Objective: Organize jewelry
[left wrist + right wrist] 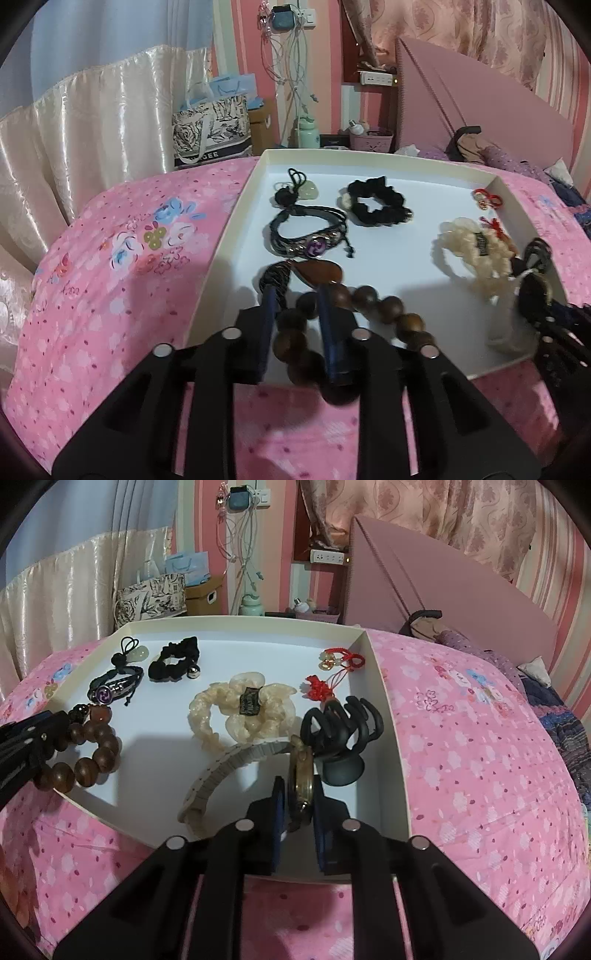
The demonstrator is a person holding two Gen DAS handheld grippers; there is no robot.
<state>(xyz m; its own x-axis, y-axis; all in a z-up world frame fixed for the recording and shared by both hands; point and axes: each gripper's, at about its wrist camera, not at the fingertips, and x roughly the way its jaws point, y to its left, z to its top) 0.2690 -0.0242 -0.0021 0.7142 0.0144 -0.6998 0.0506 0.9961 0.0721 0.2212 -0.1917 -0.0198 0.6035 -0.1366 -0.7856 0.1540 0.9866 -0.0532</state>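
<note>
A white shallow tray (243, 206) (384, 716) lies on a pink flowered bedspread and holds the jewelry. My left gripper (297, 295) (55, 723) stands open at the tray's near-left edge. A brown wooden bead bracelet (369, 299) (99, 753) lies loose between its blue pads and partly over the rim. My right gripper (299, 782) (554, 325) is open at the near right. A round brass-coloured piece (301, 775) stands on edge between its pads, joined to a pale ribbed band (218, 775). A small gap shows beside it.
Also in the tray are a black scrunchie (373, 203), a braided bracelet with a purple charm (310, 232), a jade pendant (310, 190), a brown teardrop pendant (317, 273), a cream hair piece (243, 709), red knots (343, 661) and a black claw clip (340, 723). Bags and a headboard stand behind.
</note>
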